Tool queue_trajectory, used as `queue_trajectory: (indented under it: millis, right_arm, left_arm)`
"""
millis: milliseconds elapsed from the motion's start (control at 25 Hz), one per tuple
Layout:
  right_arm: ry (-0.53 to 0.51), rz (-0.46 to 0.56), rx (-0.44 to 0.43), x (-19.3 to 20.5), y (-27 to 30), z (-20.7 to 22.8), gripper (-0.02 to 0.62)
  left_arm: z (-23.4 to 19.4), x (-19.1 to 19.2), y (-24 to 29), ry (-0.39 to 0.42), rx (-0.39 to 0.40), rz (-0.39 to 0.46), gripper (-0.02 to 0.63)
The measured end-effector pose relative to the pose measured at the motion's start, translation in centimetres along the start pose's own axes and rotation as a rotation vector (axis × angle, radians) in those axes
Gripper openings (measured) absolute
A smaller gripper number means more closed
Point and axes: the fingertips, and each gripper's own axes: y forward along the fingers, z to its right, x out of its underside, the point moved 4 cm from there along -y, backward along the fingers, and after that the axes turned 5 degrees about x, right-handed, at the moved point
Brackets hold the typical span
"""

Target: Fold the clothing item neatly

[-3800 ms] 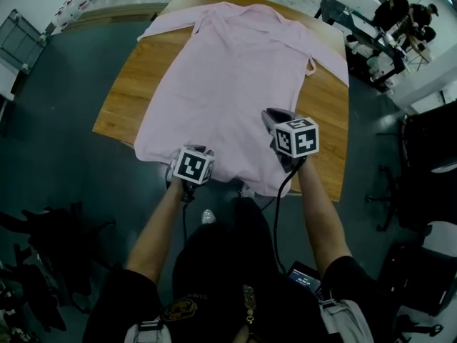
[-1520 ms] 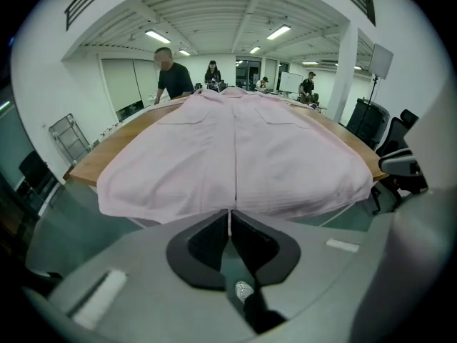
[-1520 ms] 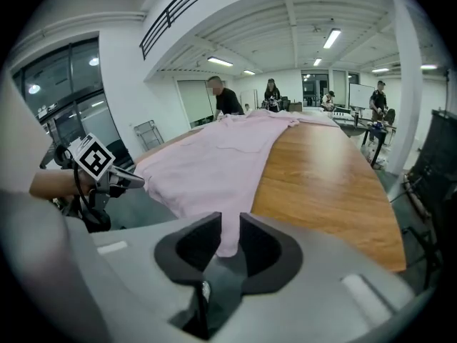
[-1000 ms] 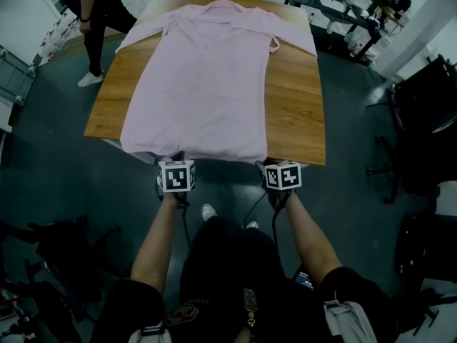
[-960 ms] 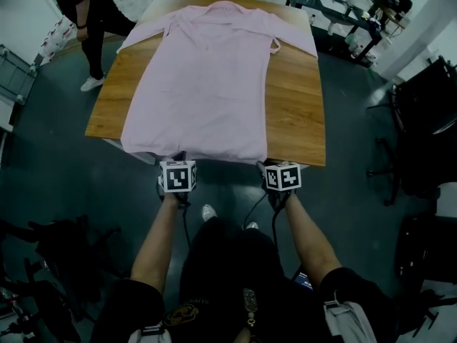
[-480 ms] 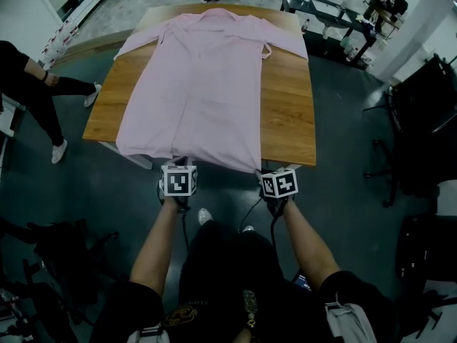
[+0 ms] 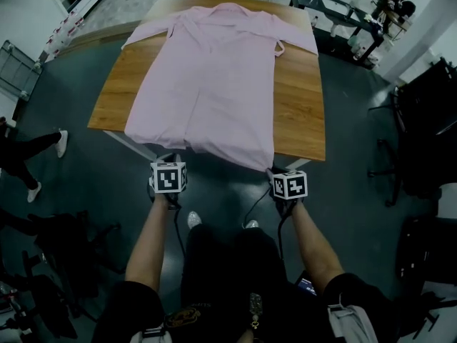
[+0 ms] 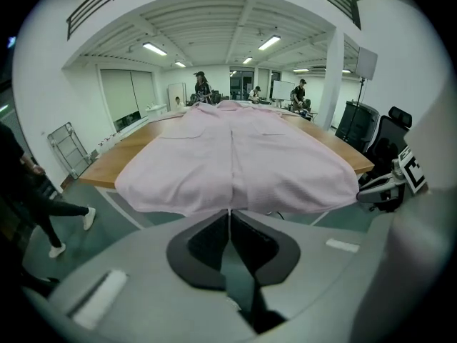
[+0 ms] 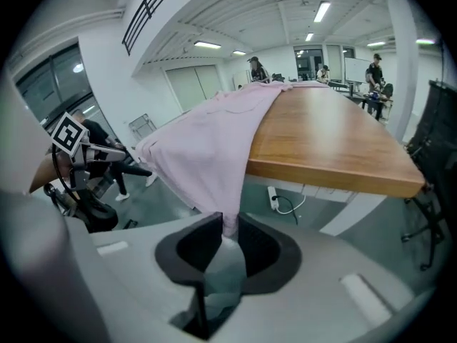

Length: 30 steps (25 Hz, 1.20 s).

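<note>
A long pink shirt (image 7: 207, 70) lies flat, front up, along a wooden bench (image 7: 300, 113), with its hem hanging off the near edge. The left gripper (image 8: 229, 216) has its jaws closed, seemingly on a sliver of hem. The right gripper (image 9: 223, 229) pinches a hem corner, its jaws having just eased open slightly. To fold well, hold both corners level and the hem taut, and firm up the right grip before lifting. The far sleeves drape out of sight, and the left hold is hard to confirm.
</note>
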Motion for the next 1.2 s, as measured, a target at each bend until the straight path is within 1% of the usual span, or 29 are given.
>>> queue_trajectory:
  millis: [160, 240, 360, 520, 640, 720, 760, 840, 920, 1000, 1080, 1200]
  right_arm:
    - [0.053, 0.04, 0.138, -1.0, -1.3, 0.2, 0.1]
    - [0.083, 0.076, 0.208, -1.9, -2.1, -0.2, 0.106]
    - [0.112, 0.124, 0.261, -3.5, -2.6, -2.0, 0.107]
    - [0.103, 0.152, 0.269, -5.1, -2.5, -5.4, 0.106]
    - [0.084, 0.161, 0.259, -6.4, -2.1, -7.7, 0.106]
    - [0.074, 0.167, 0.25, -7.1, -1.7, -8.9, 0.106]
    - [0.072, 0.17, 0.246, -7.5, -1.6, -9.4, 0.106]
    - [0.067, 0.18, 0.238, -8.3, -1.6, -10.4, 0.106]
    - [0.061, 0.192, 0.227, -8.9, -1.7, -11.3, 0.106]
    - [0.052, 0.2, 0.219, -9.1, -1.9, -11.9, 0.106]
    - [0.044, 0.204, 0.216, -9.3, -2.1, -12.2, 0.106]
    - [0.043, 0.205, 0.211, -9.4, -2.0, -12.4, 0.104]
  left_arm:
    - [-4.2, -0.8, -0.2, 0.005, 0.028, 0.024, 0.018]
    - [-5.9, -0.9, 0.2, 0.01, 0.053, 0.031, 0.018]
    - [-7.1, -1.6, 1.2, 0.042, 0.102, 0.051, 0.019]
    - [-5.3, -2.9, 3.0, 0.119, 0.198, 0.065, 0.047]
    - [-3.5, -3.4, 4.5, 0.139, 0.245, 0.052, 0.076]
    - [-2.5, -3.6, 5.4, 0.151, 0.26, 0.042, 0.097]
    - [-2.1, -3.6, 5.7, 0.158, 0.26, 0.036, 0.107]
    - [-1.7, -3.7, 6.3, 0.172, 0.236, 0.023, 0.117]
    - [-1.7, -3.6, 6.5, 0.178, 0.196, 0.022, 0.091]
    - [-1.8, -3.5, 6.5, 0.172, 0.173, 0.03, 0.064]
    - [-1.7, -3.5, 6.5, 0.167, 0.173, 0.033, 0.04]
    - [-1.6, -3.7, 6.3, 0.163, 0.184, 0.036, 0.026]
